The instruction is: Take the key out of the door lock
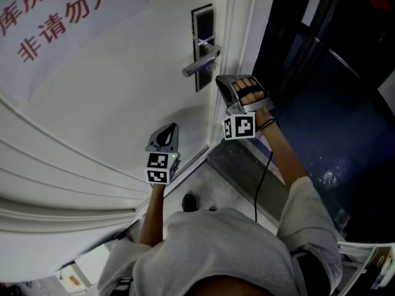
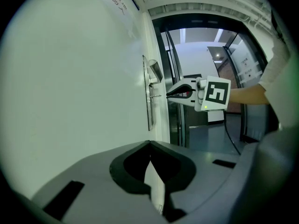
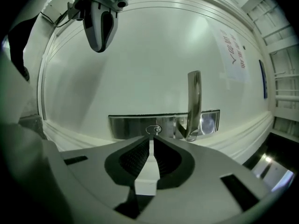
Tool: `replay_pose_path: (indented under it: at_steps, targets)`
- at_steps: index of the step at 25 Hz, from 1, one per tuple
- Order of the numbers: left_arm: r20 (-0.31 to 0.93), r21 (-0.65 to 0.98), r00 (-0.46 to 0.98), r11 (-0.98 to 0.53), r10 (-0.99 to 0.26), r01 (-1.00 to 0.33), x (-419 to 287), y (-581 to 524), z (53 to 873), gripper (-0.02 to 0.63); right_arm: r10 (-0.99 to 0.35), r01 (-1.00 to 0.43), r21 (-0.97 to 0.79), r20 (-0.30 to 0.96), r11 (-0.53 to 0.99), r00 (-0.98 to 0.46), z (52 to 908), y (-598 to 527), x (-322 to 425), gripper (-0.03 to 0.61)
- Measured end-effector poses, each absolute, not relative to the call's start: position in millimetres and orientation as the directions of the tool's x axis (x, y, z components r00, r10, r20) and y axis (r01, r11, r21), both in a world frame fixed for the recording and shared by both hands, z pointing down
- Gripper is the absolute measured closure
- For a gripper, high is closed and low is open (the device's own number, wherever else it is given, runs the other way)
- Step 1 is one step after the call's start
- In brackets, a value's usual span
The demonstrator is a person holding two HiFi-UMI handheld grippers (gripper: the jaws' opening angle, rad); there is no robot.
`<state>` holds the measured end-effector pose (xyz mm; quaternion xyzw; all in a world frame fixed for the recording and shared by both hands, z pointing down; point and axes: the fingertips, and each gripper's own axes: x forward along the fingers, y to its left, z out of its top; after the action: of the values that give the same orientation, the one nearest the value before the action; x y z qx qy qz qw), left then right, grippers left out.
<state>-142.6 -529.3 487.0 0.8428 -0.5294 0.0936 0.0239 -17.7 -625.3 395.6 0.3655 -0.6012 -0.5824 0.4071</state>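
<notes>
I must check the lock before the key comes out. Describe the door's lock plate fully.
The lock plate is a narrow upright rectangle of shiny metal, flat on the white door near its edge. A silver lever handle juts from its middle. Below that sits an oval keyhole with the key sticking out, and the right gripper is shut on the key.

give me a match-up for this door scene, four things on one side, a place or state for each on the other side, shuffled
1 handle
2 sign
3 left gripper
4 right gripper

a jaws shut on the key
b red characters, high on the door
c jaws shut, empty, away from the lock plate
d silver, sticks out from the lock plate

Pairs: 1-d, 2-b, 3-c, 4-a
</notes>
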Motion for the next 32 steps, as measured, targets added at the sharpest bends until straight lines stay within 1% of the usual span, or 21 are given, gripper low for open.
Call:
replay_pose_path:
  at_steps: [1, 3, 6, 9, 10, 12, 22, 24, 25, 26, 27, 29, 31, 32]
  targets:
    - [0.183, -0.059, 0.422, -0.438, -0.888, -0.897, -142, -529, 487, 0.595, -0.914, 0.036, 0.997, 0.071, 0.062, -0.399, 396, -627, -17, 0.541]
    - [0.184, -0.059, 0.423, -0.439, -0.887, -0.896, -142, -529, 487, 0.595, -0.916, 0.041, 0.996, 0.088, 0.079, -0.39, 399, -630, -16, 0.443]
    - [0.186, -0.059, 0.425, -0.442, -0.886, -0.895, -140, -528, 488, 0.595, -0.918, 0.039, 0.996, 0.088, 0.079, -0.387, 400, -635, -15, 0.395]
    - [0.188, -0.055, 0.427, -0.443, -0.885, -0.895, -140, -528, 490, 0.595, -0.916, 0.039, 0.997, 0.071, 0.06, -0.394, 399, -640, -18, 0.332]
    - [0.188, -0.054, 0.427, -0.444, -0.884, -0.895, -140, -528, 490, 0.595, -0.916, 0.039, 0.998, 0.066, 0.055, -0.396, 399, -642, -19, 0.319]
    - [0.189, -0.053, 0.427, -0.444, -0.884, -0.895, -139, -529, 491, 0.595, -0.917, 0.039, 0.998, 0.063, 0.052, -0.395, 399, -647, -21, 0.313]
    - [0.2, -0.044, 0.421, -0.438, -0.884, -0.898, -142, -531, 497, 0.595, -0.916, 0.031, 0.999, 0.026, 0.015, -0.4, 398, -667, -33, 0.322]
    - [0.201, -0.043, 0.419, -0.435, -0.885, -0.899, -143, -531, 498, 0.595, -0.918, 0.038, 0.999, 0.02, 0.006, -0.396, 398, -670, -34, 0.342]
    - [0.201, -0.043, 0.417, -0.434, -0.886, -0.9, -144, -532, 498, 0.595, -0.919, 0.04, 0.999, 0.013, -0.003, -0.395, 398, -671, -34, 0.373]
    - [0.202, -0.043, 0.415, -0.432, -0.887, -0.901, -146, -532, 498, 0.595, -0.919, 0.041, 0.999, 0.005, -0.012, -0.395, 397, -672, -35, 0.418]
    - [0.203, -0.042, 0.413, -0.43, -0.888, -0.902, -147, -533, 499, 0.595, -0.918, 0.041, 0.999, -0.001, -0.019, -0.396, 396, -673, -37, 0.436]
    - [0.206, -0.04, 0.409, -0.426, -0.889, -0.904, -149, -534, 500, 0.595, -0.918, 0.042, 0.999, -0.01, -0.029, -0.397, 394, -675, -39, 0.461]
    - [0.207, -0.038, 0.407, -0.423, -0.89, -0.905, -150, -534, 500, 0.595, -0.917, 0.043, 0.998, -0.018, -0.038, -0.399, 392, -677, -41, 0.472]
    - [0.207, -0.038, 0.406, -0.422, -0.89, -0.906, -150, -534, 500, 0.595, -0.916, 0.043, 0.998, -0.024, -0.045, -0.4, 390, -678, -42, 0.494]
